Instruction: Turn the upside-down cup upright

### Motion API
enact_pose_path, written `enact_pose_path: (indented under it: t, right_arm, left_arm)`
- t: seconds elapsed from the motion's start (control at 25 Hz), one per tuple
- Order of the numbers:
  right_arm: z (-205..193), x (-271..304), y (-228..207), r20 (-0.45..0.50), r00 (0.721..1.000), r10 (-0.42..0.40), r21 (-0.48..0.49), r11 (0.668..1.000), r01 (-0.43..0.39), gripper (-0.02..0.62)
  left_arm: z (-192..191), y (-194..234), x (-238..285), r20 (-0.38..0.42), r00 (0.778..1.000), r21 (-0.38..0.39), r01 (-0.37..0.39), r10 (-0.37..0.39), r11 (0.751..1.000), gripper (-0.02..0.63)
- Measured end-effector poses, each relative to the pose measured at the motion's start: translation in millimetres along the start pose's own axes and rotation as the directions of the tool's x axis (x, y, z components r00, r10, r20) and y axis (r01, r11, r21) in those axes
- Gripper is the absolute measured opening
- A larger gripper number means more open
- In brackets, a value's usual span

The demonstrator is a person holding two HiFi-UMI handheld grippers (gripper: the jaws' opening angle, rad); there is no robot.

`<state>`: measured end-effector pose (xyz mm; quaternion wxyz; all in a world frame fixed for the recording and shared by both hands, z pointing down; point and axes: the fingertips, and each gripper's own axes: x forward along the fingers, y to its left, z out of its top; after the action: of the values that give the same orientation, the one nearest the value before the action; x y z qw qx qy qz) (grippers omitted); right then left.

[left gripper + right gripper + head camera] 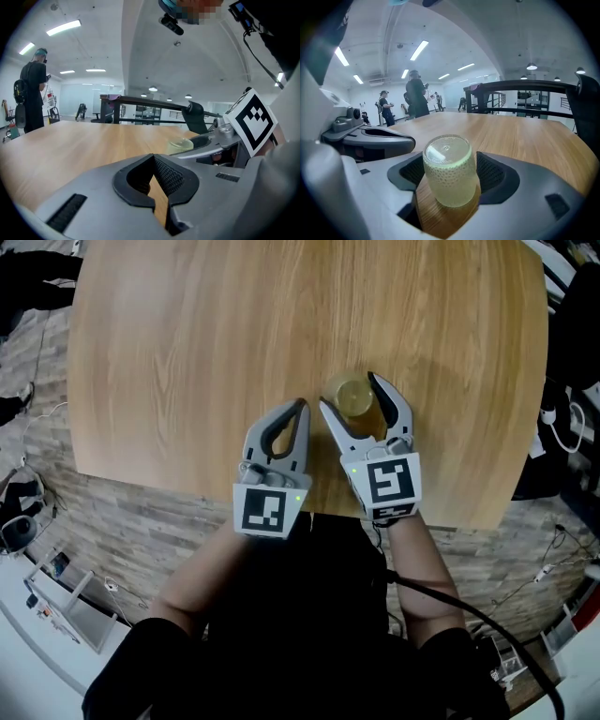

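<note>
We are holding the right tongs (349,392) around the cup (354,399), which is sitting mouth-down on the table (187,352) with its flat base facing up. The jaws are standing wide, one on each side of the cup. In the right gripper view the cup (448,164) is filling most of the gap between the ribbed pads (491,172) without being squeezed. We are taking it from the side, we judge, because a grip across the textured wall is what lets a roll of the wrist bring the mouth upward.

We are keeping the left tongs (300,407) pressed fully together and empty, just to the left of the right tongs and low over the table's near edge. From the left gripper view the cup (180,144) is lying off to the right of the closed tips (153,161). We are parking that hand aside, it seems, so it is not crowding the turn.
</note>
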<state>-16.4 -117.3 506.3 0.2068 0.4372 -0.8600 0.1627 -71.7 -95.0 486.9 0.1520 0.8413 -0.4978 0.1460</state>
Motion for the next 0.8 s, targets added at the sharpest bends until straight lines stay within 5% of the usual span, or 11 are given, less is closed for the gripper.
enact_pose_path:
  t: [0.56, 0.72, 0.8]
  right_arm:
    - [18, 12, 2, 0.055, 0.998, 0.028, -0.056, 0.998, -0.025, 0.282]
    - [44, -15, -6, 0.143, 0.988, 0.056, 0.05, 0.997, -0.064, 0.282]
    - [57, -30, -8, 0.187, 0.98, 0.068, 0.114, 0.989, -0.09, 0.282]
  left_arm:
    - [-15, 13, 1, -0.037, 0.999, -0.029, 0.0, -0.002, 1.0, 0.008]
    - [-7, -3, -2, -0.005, 0.996, -0.035, 0.085, -0.085, 0.996, 0.017]
    - [-3, -18, -7, 0.013, 0.984, -0.054, 0.176, -0.176, 0.983, 0.109]
